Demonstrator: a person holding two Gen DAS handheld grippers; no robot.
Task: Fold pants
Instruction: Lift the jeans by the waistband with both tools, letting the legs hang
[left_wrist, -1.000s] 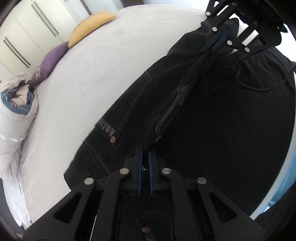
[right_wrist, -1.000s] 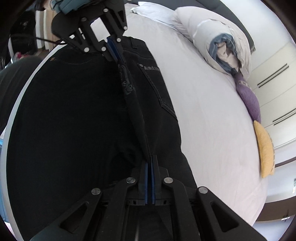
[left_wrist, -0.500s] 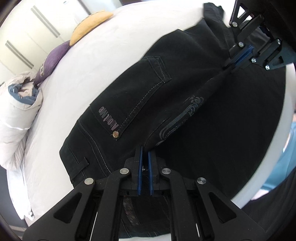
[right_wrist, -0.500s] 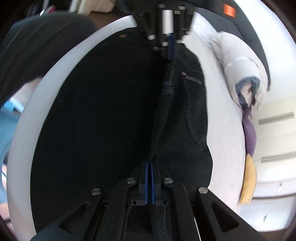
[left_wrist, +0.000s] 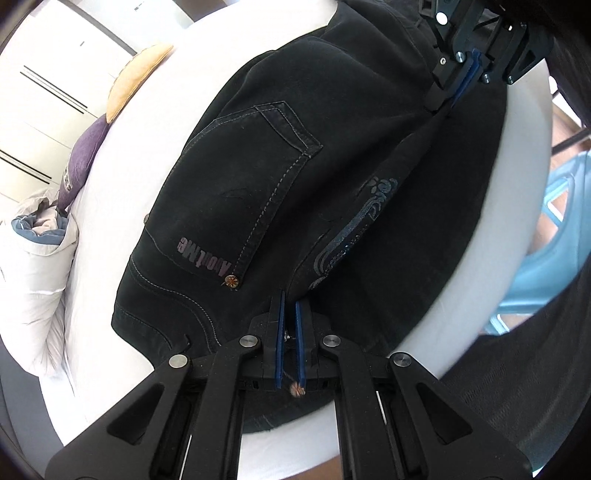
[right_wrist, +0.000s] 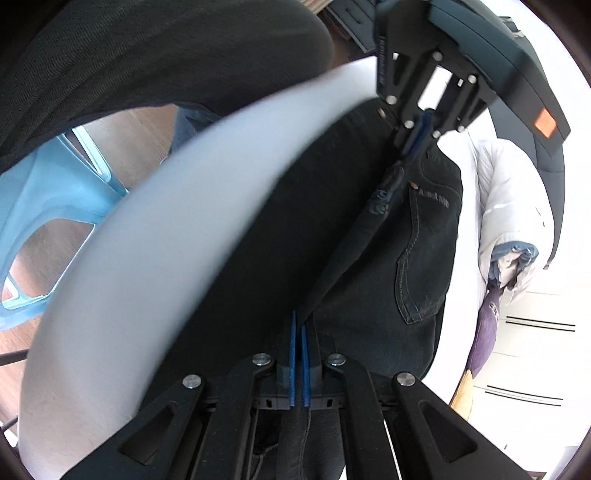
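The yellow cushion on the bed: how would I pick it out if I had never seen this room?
Start at the white bed where the black pants lie. Along its far edge by the wardrobe doors sit a rolled white duvet, a purple cushion and the yellow cushion. It is the last in that row, flat, crescent-shaped and mustard yellow.

You can read one wording: "AboutMe", printed in dull pinkish letters along the top edge of the back pocket (left_wrist: 255, 184) of the black pants (left_wrist: 369, 258); it appears upside down in your left wrist view. In your right wrist view the same print on the pocket is too small to read.
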